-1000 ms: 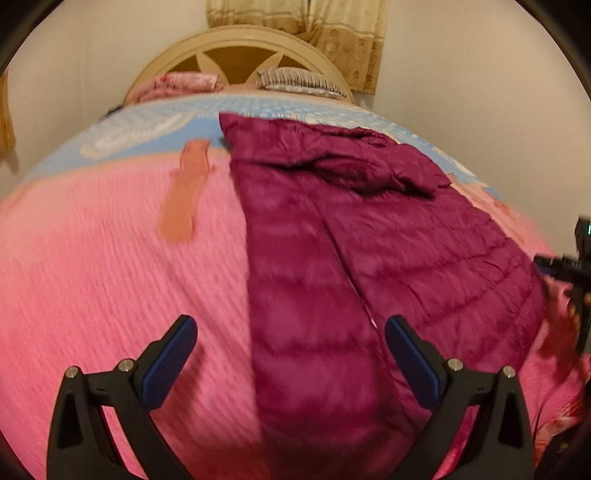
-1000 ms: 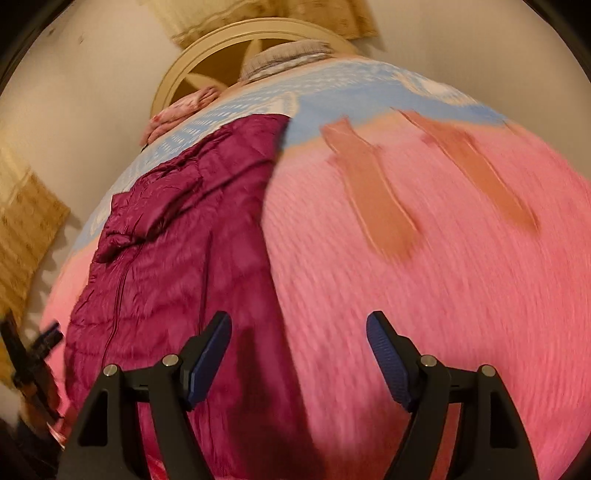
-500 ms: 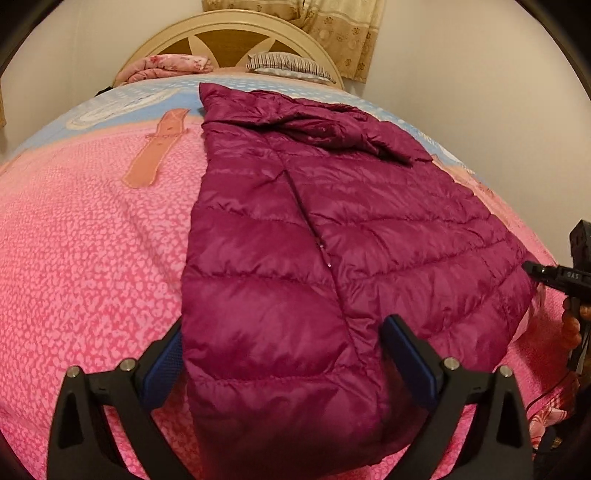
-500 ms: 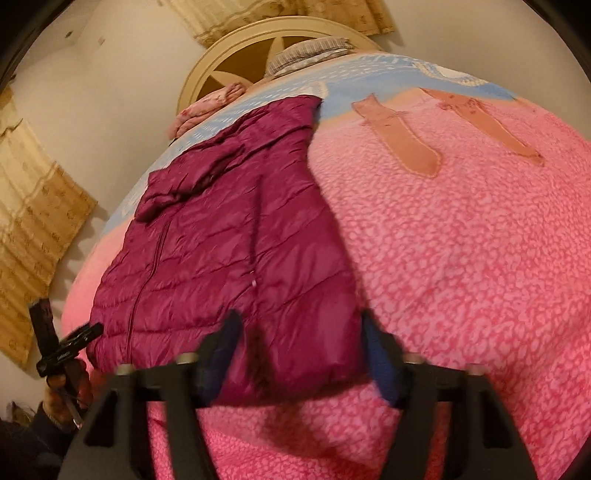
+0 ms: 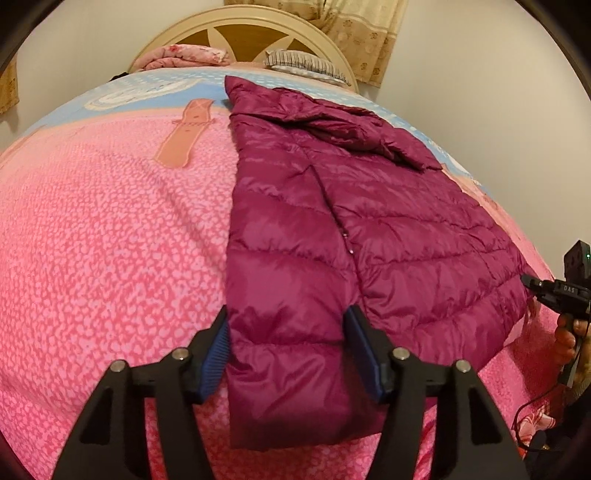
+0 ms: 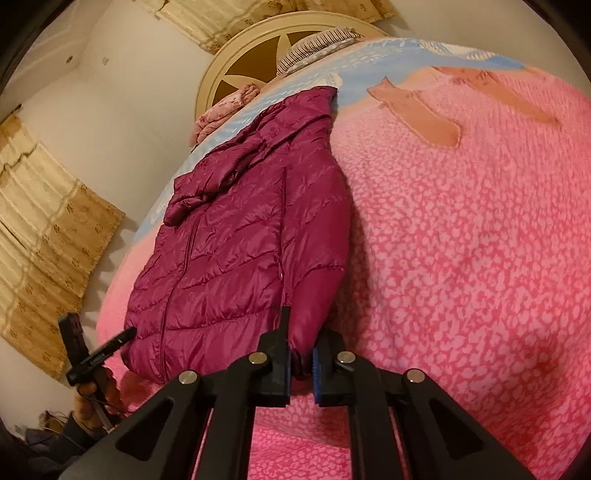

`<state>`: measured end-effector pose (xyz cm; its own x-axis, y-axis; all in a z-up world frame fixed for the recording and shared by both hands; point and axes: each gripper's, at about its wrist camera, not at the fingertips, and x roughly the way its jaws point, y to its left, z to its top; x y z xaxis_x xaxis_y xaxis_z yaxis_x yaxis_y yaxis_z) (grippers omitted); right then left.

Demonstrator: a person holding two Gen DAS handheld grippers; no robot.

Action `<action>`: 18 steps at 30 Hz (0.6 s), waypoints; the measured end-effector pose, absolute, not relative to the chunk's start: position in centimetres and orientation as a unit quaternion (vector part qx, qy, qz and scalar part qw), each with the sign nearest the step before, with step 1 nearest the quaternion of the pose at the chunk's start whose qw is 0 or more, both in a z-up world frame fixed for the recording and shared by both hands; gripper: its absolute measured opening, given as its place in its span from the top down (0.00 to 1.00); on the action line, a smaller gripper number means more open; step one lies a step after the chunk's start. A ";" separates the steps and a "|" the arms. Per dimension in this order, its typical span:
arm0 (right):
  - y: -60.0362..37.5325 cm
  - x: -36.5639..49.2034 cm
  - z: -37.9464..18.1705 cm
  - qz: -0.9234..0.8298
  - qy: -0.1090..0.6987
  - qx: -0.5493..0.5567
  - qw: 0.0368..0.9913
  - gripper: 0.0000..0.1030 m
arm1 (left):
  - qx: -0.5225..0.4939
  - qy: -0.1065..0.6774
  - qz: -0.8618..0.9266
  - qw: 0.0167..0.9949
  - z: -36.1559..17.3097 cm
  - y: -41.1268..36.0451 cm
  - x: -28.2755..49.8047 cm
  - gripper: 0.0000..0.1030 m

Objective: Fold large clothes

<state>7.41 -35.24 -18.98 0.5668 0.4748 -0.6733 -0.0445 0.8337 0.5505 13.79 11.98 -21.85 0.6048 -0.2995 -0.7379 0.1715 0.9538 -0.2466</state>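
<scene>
A magenta quilted puffer jacket lies flat on the pink bedspread, hood toward the headboard, a sleeve folded along its front. My left gripper straddles the sleeve's lower end, its blue pads pressed against both sides of the fabric. In the right wrist view the jacket lies left of centre, and my right gripper is shut on the sleeve cuff at the near hem. Each view shows the other gripper at the jacket's far hem corner.
The bed has a round cream headboard with folded pink bedding and a striped pillow. Orange patches mark the spread. Beige curtains hang on the wall beside the bed.
Both grippers came down to the jacket's near edge and closed: the left narrowed onto the sleeve, the right went from wide open to pinching the cuff.
</scene>
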 end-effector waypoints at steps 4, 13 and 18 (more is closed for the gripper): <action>-34.5 6.8 -18.6 0.180 0.435 0.249 0.847 0.93 | -0.067 0.416 -0.133 0.897 -21.3 12.2 13.2 0.80; -33.5 4.8 -16.8 0.214 0.417 0.250 0.847 0.95 | -0.141 0.374 -0.192 0.896 -17.5 15.8 10.3 0.93; -34.6 2.3 -14.1 0.232 0.392 0.263 0.850 0.95 | -0.179 0.337 -0.240 0.893 -13.9 17.5 7.8 0.94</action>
